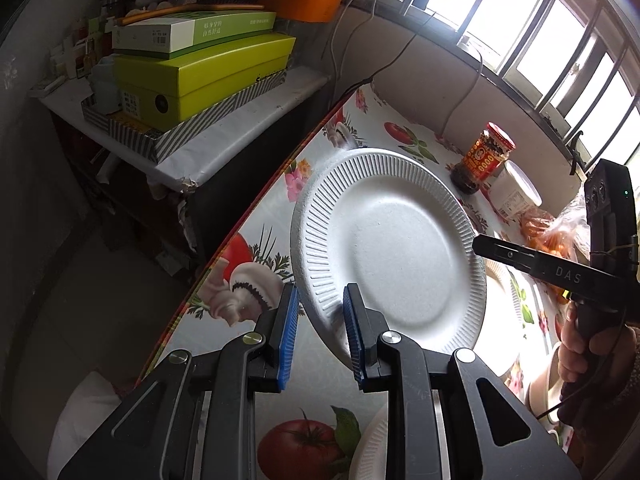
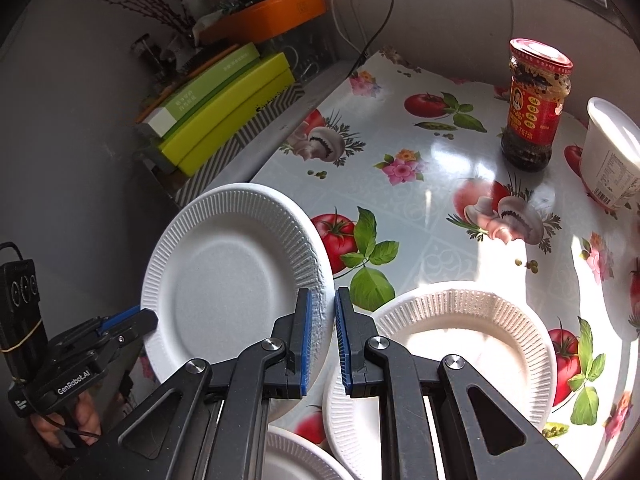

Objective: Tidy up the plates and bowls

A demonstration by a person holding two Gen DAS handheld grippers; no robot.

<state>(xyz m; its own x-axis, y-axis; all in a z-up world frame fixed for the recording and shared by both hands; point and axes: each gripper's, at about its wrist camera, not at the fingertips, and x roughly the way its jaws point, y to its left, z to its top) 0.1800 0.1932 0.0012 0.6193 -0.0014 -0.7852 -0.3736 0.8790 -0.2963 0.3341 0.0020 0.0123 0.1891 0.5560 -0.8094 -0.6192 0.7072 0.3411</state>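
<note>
A white ribbed paper plate [image 1: 392,248] is held tilted above the table; it also shows in the right wrist view [image 2: 232,276]. My left gripper [image 1: 322,320] is open with its blue pads on either side of the plate's near rim. My right gripper [image 2: 323,332] is shut on the plate's right rim, and its fingertips [image 1: 486,245] show at that rim in the left view. A second paper plate [image 2: 452,356] lies flat on the table under the right gripper. Another plate [image 2: 296,460] lies at the bottom edge.
The table has a vegetable-print cloth [image 2: 420,184]. A red-lidded chili sauce jar [image 2: 534,104] and a white tub [image 2: 610,152] stand at the far right. Stacked green boxes [image 1: 200,72] sit on a side shelf to the left. A bag of orange food [image 1: 548,236] lies near the tub.
</note>
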